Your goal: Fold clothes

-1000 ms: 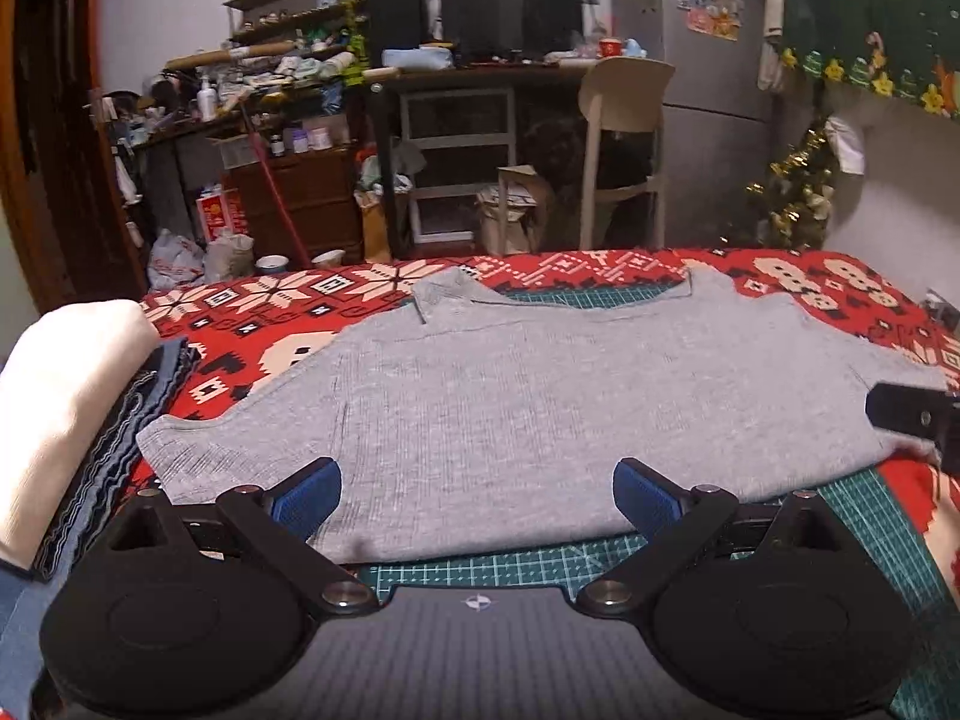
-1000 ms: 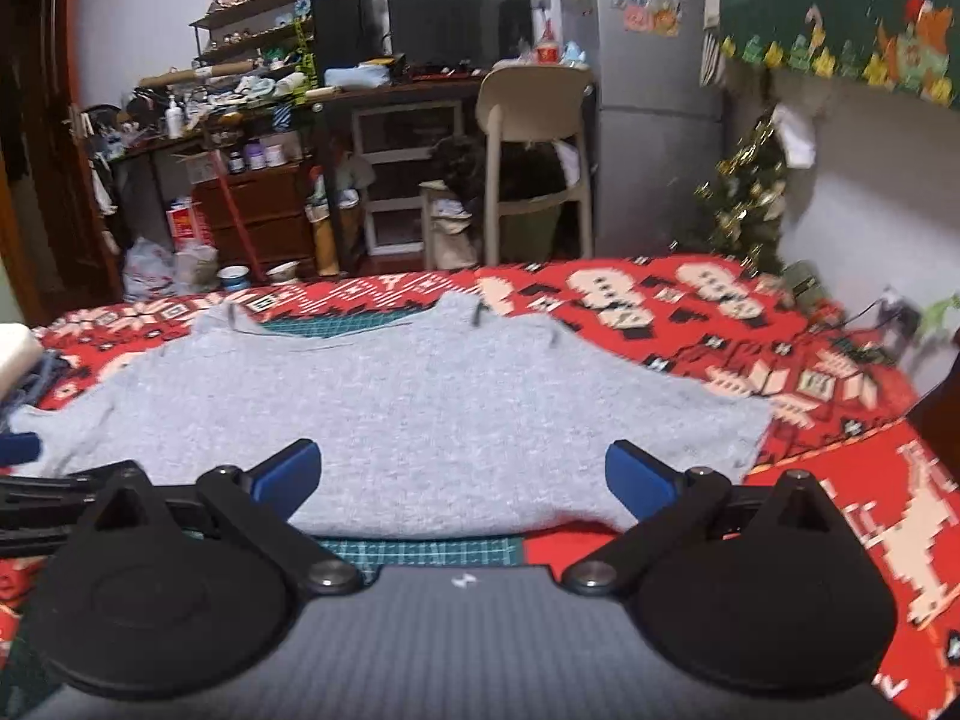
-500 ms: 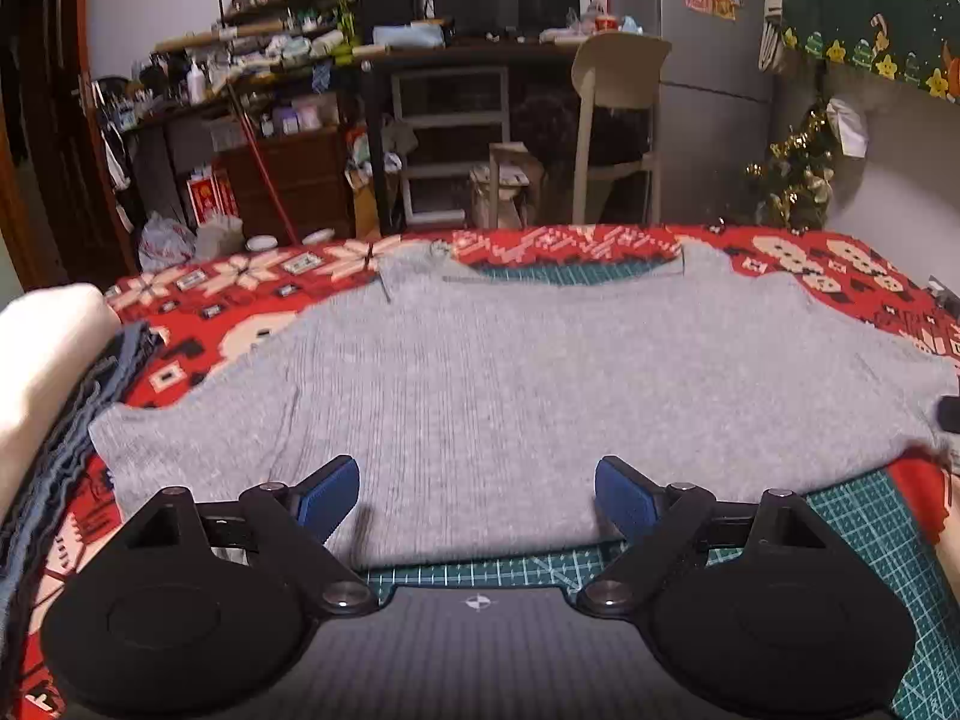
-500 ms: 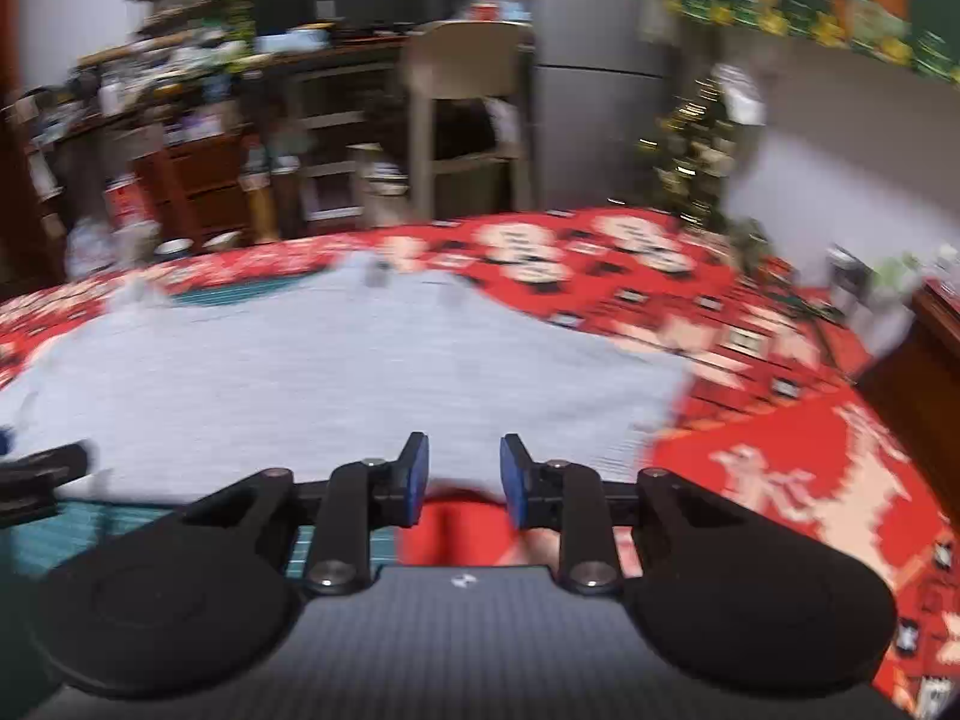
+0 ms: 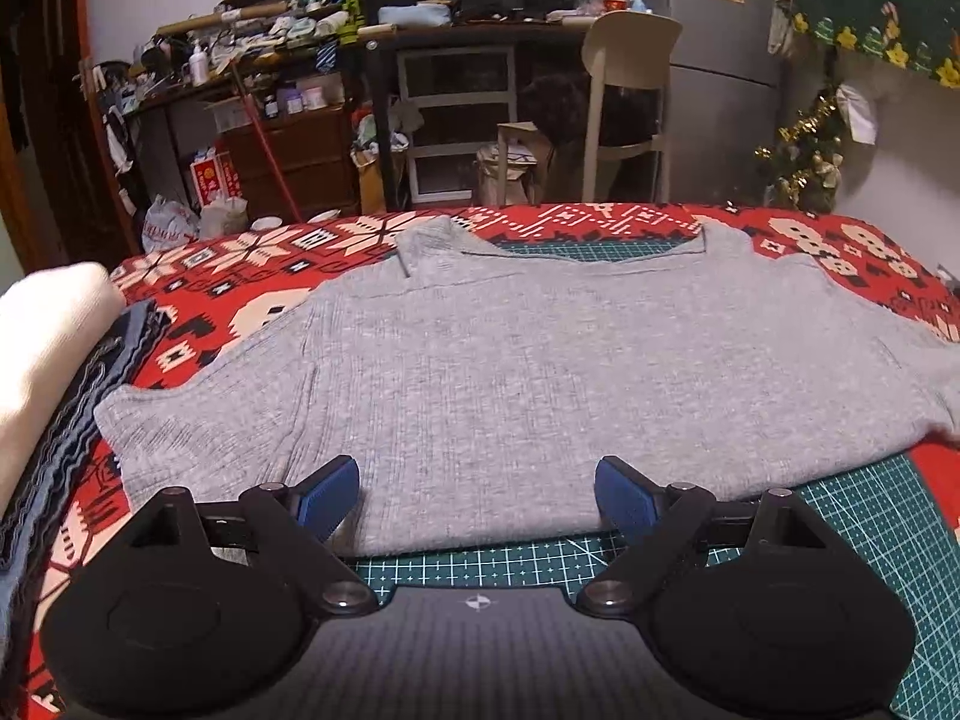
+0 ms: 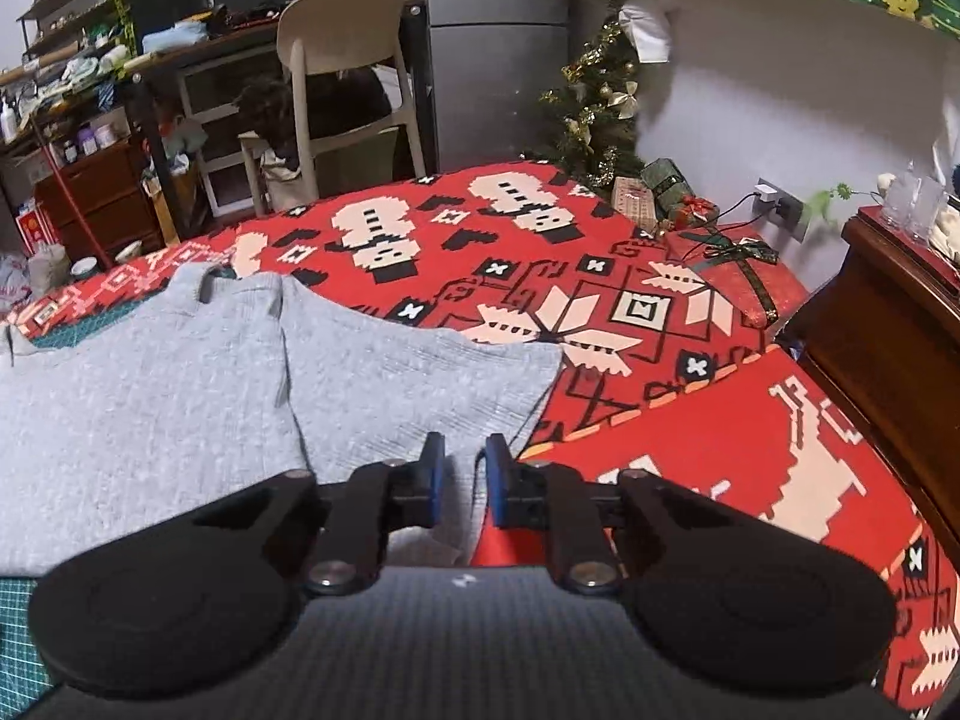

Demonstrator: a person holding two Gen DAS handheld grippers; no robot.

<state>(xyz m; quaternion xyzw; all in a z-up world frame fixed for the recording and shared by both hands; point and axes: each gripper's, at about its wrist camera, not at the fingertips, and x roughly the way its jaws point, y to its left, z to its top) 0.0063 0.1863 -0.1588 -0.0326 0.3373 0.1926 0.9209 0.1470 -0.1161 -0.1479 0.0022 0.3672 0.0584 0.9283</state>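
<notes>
A grey knit sweater (image 5: 510, 372) lies flat, neck away from me, on a green cutting mat (image 5: 870, 516) over a red patterned blanket (image 5: 240, 276). My left gripper (image 5: 477, 495) stands open over the sweater's near hem, blue pads wide apart and nothing between them. In the right wrist view the same sweater (image 6: 150, 420) fills the left side. There my right gripper (image 6: 465, 474) has its pads drawn close together on the near corner of the right sleeve (image 6: 432, 384), with grey fabric between them.
A stack of folded clothes, cream (image 5: 42, 348) over dark striped (image 5: 90, 396), sits at the left edge. The red blanket (image 6: 660, 330) stretches right to a wooden cabinet (image 6: 888, 324). A chair (image 5: 630, 60), desk and shelves stand behind the bed.
My right gripper swung right to the sleeve end and went from wide open to nearly closed on it. The left gripper stayed open near the hem, shifting slightly.
</notes>
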